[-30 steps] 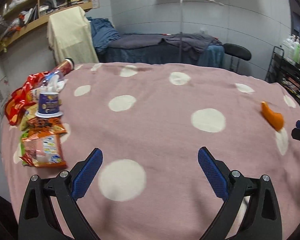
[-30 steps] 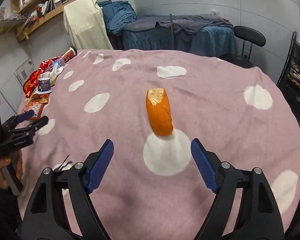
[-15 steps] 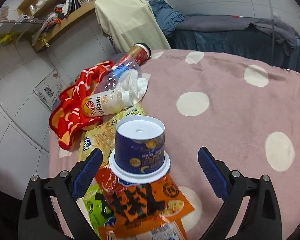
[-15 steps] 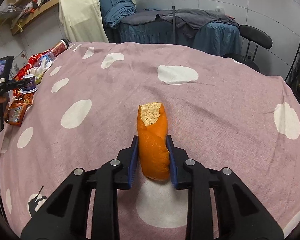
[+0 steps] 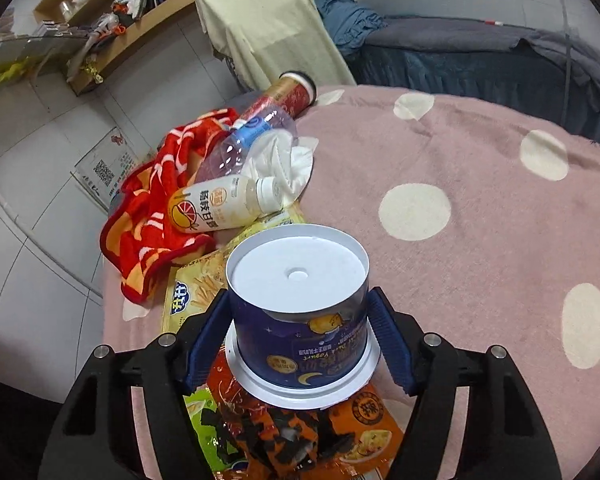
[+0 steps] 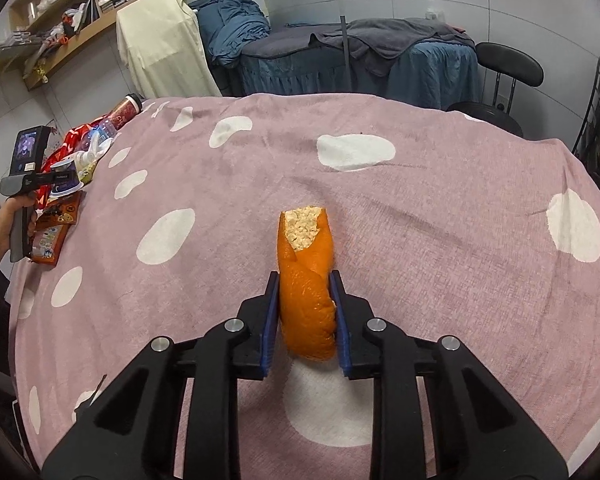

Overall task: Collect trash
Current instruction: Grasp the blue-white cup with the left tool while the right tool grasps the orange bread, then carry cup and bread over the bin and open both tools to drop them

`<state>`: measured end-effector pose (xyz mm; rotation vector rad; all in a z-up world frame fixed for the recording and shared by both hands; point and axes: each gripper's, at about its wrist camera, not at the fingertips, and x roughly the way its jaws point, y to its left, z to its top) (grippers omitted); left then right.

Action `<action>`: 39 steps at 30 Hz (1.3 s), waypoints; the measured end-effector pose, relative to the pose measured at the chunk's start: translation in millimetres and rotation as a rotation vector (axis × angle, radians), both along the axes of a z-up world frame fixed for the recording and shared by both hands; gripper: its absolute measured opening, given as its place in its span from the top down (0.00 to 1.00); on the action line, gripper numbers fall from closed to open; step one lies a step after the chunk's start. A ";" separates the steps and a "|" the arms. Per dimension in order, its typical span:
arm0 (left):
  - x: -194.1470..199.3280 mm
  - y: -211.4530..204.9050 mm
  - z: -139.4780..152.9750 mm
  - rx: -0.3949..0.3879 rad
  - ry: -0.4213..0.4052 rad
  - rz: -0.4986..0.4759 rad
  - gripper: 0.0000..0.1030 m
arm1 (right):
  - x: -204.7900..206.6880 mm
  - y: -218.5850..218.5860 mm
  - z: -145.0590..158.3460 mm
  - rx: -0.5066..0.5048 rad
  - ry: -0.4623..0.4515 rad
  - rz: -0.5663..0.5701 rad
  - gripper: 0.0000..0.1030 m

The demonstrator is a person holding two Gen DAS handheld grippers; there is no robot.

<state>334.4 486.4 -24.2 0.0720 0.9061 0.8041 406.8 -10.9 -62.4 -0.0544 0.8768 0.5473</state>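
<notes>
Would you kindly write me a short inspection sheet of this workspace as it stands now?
Surface: pink spotted cloth covers the table.
Job's things: upside-down yogurt cup on snack wrappers; orange peel mid-table.
Clutter: at the table's left edge, juice bottle, clear bottle, tissue, red towel, chip can.
Grippers: left gripper shut on the yogurt cup; right gripper shut on the orange peel.
Cables: nothing seen.
Surroundings: cluttered wall shelf, cream cloth, blue-covered bed, black chair.
</notes>
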 end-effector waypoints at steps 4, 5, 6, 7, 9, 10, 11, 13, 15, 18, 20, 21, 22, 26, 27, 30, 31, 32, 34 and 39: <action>-21.1 -52.6 34.2 0.012 -0.116 -0.102 0.34 | -12.6 -9.3 13.9 0.031 -0.021 -0.005 0.77; -25.1 -66.5 40.1 0.010 -0.137 -0.130 0.34 | -15.5 -11.5 16.4 0.036 -0.024 -0.006 0.77; -30.0 -85.0 46.3 0.009 -0.159 -0.167 0.34 | -20.7 -15.5 20.5 0.042 -0.032 -0.008 0.77; -35.8 -106.7 51.7 0.007 -0.181 -0.207 0.34 | -25.1 -19.0 23.8 0.047 -0.038 -0.010 0.78; -44.7 -146.1 57.1 -0.021 -0.216 -0.285 0.34 | -36.7 -30.4 32.0 0.062 -0.052 -0.018 0.78; -48.2 -163.8 57.9 -0.037 -0.233 -0.324 0.34 | -42.0 -35.8 34.7 0.070 -0.056 -0.023 0.78; -52.2 -184.7 58.9 -0.056 -0.247 -0.369 0.34 | -47.4 -42.7 38.0 0.079 -0.058 -0.028 0.78; -59.6 -223.5 58.8 -0.094 -0.270 -0.446 0.34 | -61.1 -61.0 44.9 0.096 -0.064 -0.048 0.78; -66.1 -263.6 58.8 -0.130 -0.290 -0.532 0.34 | -72.5 -76.4 50.6 0.102 -0.076 -0.068 0.78; -74.1 -317.8 58.1 -0.167 -0.298 -0.644 0.33 | -92.5 -105.1 58.2 0.112 -0.100 -0.107 0.78; -79.0 -347.0 56.4 -0.188 -0.309 -0.697 0.33 | -103.8 -122.2 60.8 0.117 -0.111 -0.131 0.78; -82.1 -361.7 55.1 -0.200 -0.309 -0.728 0.33 | -111.7 -133.7 61.7 0.118 -0.117 -0.151 0.78; -84.8 -374.6 54.3 -0.213 -0.310 -0.753 0.33 | -117.6 -141.7 62.2 0.118 -0.122 -0.165 0.78; -97.6 -430.9 49.8 -0.262 -0.310 -0.869 0.33 | -143.6 -184.0 62.2 0.134 -0.131 -0.237 0.78; -100.4 -442.2 48.5 -0.267 -0.311 -0.890 0.33 | -150.4 -196.4 61.9 0.140 -0.131 -0.262 0.78; -106.6 -475.2 45.9 -0.318 -0.307 -0.957 0.33 | -168.6 -229.5 61.7 0.147 -0.139 -0.338 0.78; -108.0 -486.7 45.0 -0.338 -0.305 -0.980 0.33 | -176.7 -242.5 61.1 0.148 -0.143 -0.368 0.78; -109.5 -496.4 44.0 -0.349 -0.303 -0.998 0.33 | -183.2 -251.9 60.2 0.146 -0.146 -0.393 0.78; -113.1 -519.5 43.1 -0.368 -0.298 -1.039 0.33 | -192.4 -267.4 58.7 0.135 -0.153 -0.436 0.78; -121.2 -571.1 37.7 -0.415 -0.268 -1.134 0.33 | -217.2 -319.2 44.4 0.137 -0.121 -0.581 0.78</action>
